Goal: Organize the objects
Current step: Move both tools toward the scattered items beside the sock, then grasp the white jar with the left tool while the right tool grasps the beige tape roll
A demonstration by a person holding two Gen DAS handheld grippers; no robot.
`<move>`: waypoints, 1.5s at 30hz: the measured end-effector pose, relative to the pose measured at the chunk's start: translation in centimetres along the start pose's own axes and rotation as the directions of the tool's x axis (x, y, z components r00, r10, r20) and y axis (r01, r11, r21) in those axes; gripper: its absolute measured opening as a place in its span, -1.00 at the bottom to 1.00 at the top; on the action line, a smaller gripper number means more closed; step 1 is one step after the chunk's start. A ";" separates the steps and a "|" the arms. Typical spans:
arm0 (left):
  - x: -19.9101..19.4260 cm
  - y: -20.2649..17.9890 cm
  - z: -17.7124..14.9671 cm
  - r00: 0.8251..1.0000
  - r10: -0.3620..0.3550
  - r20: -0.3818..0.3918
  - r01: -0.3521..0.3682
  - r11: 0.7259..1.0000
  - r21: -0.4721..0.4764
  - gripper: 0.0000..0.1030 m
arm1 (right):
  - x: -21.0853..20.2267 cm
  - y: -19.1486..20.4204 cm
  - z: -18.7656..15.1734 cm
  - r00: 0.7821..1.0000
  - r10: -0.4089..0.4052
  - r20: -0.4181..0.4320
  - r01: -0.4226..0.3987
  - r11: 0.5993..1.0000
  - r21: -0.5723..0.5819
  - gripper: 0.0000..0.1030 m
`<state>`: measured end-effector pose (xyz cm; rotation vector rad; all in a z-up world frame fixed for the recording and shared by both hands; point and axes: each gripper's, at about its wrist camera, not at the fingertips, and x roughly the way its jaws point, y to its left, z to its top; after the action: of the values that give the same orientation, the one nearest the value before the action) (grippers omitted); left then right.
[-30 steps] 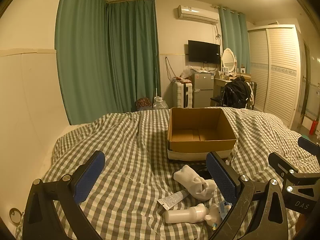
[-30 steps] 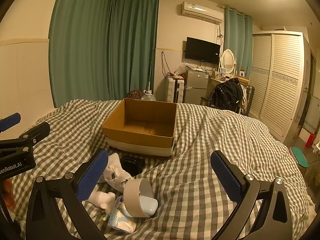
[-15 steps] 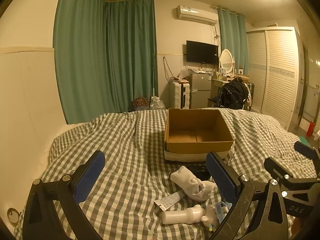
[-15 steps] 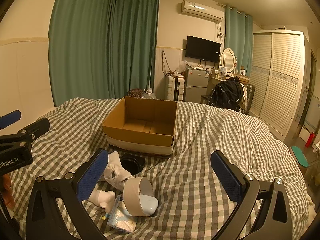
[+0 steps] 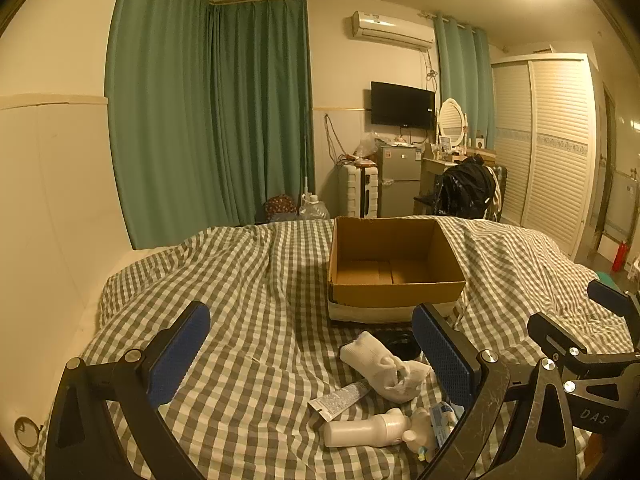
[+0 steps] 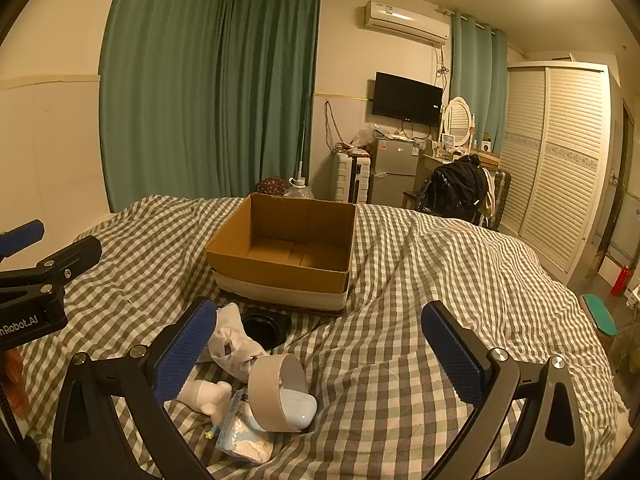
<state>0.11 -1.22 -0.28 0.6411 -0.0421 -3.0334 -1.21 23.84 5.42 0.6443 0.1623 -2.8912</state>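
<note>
An open, empty cardboard box [image 5: 396,264] [image 6: 288,250] stands on the checked bedspread. In front of it lie a white sock [image 5: 386,366] [image 6: 232,344], a black round dish [image 6: 264,324], a small tube [image 5: 342,396], a white bottle [image 5: 366,430] [image 6: 204,394], a tape roll [image 6: 276,386] around a pale blue case [image 6: 298,406], and a wipes packet [image 6: 240,438]. My left gripper [image 5: 310,356] is open above the bed, left of the pile. My right gripper [image 6: 318,348] is open above the pile's right side. Both are empty.
The checked bedspread [image 6: 440,300] spreads wide to the right and left [image 5: 200,280] of the box. Green curtains [image 5: 208,120], a fridge [image 5: 398,182], a chair with a black bag [image 5: 466,192] and a louvred wardrobe [image 5: 556,152] stand beyond the bed.
Both views have shifted slightly: the left gripper drifted a little left and back, so the box and pile sit marginally lower and further right. Both grippers stay open.
</note>
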 end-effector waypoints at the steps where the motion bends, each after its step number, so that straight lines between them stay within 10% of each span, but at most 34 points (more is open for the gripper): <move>1: 0.0 0.0 0.0 1.000 0.001 0.000 -0.001 1.000 0.001 1.00 | 0.0 0.0 0.0 1.000 0.002 -0.003 -0.002 1.000 -0.001 0.99; 27: 4.3 -0.8 -3.9 0.985 0.036 -0.167 -0.031 0.999 0.031 1.00 | 3.4 0.2 -2.1 0.989 -0.018 -0.150 0.014 1.000 -0.022 0.85; 45: 10.6 -2.1 -10.9 0.879 0.023 -0.476 0.009 0.998 0.066 0.97 | 9.0 3.7 -6.4 0.925 -0.001 -0.379 -0.059 0.987 -0.147 0.14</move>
<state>-5.25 0.22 -14.65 1.3698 -0.1288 -2.7802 -5.91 19.82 -4.46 1.1560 0.4201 -2.6578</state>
